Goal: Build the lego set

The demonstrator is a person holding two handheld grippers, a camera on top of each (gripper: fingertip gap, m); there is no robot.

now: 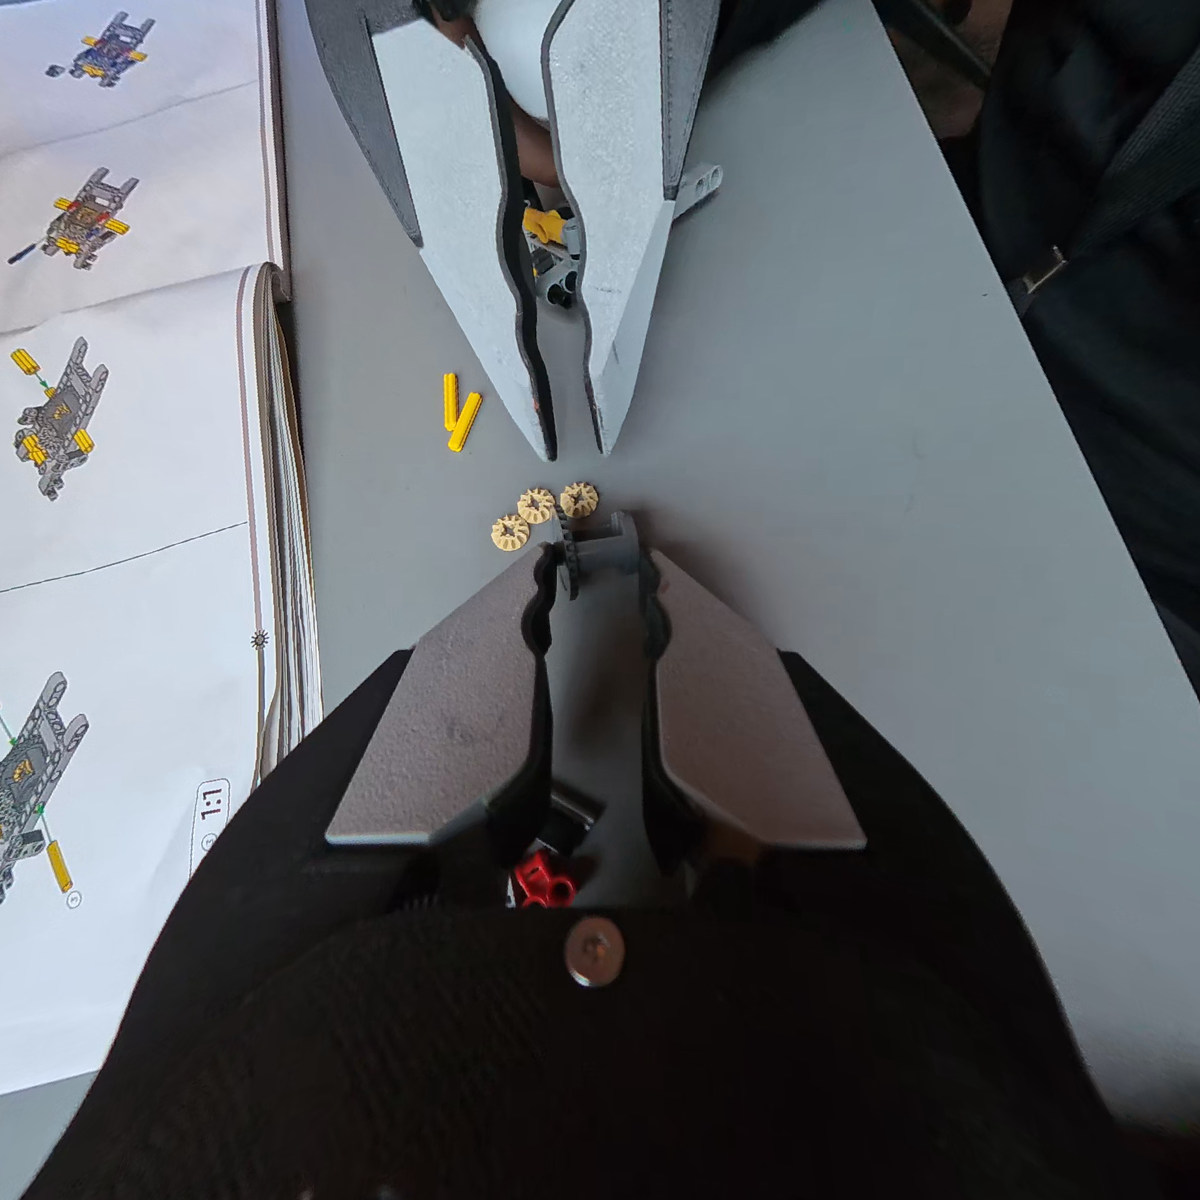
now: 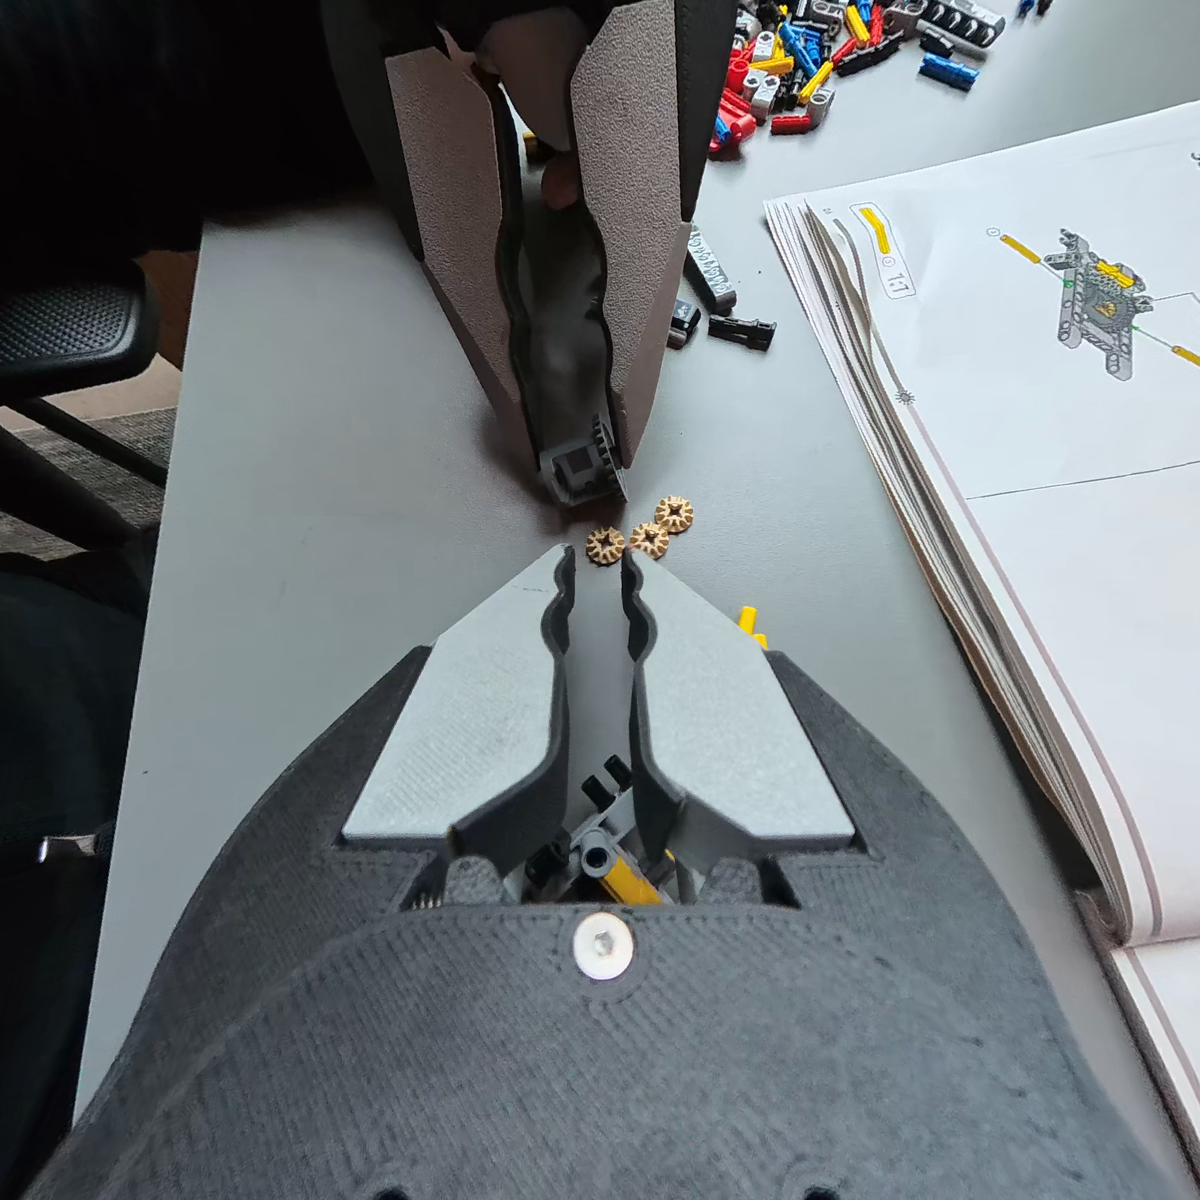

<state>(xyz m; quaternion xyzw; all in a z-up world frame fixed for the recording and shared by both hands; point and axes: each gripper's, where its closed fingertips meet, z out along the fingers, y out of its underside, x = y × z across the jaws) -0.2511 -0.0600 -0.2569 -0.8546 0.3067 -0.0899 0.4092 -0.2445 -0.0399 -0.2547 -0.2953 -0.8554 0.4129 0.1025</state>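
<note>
A: Left wrist view: what lies largest on the grey worktop [image 1: 812, 402]?

B: The open instruction booklet [image 1: 130, 389], along the worktop's left edge there; the right wrist view shows it on the right [image 2: 1039, 487], with a heap of loose coloured lego pieces [image 2: 837, 58] beyond it.

A: And the two sets of tongs?

B: They point at each other, tips near but apart. The left tongs [image 1: 594, 562] are clenched on a dark grey gear housing [image 1: 600, 545], held at the very tips, low over the worktop; from the other side it shows as a boxy grey part with a black toothed ring [image 2: 581, 471]. The right tongs [image 2: 597, 565] stand parted at the tips, gripping nothing there. Farther back between their fingers sits a partly built grey assembly [image 2: 604, 844] with a yellow axle; whether they press it cannot be told.

A: Smaller things?

B: Two yellow axles [image 1: 460, 412] touching each other, beside the right tongs. Smallest, three tan bevel gears [image 1: 544, 513] in a row between the two tips, just beside the housing.
</note>
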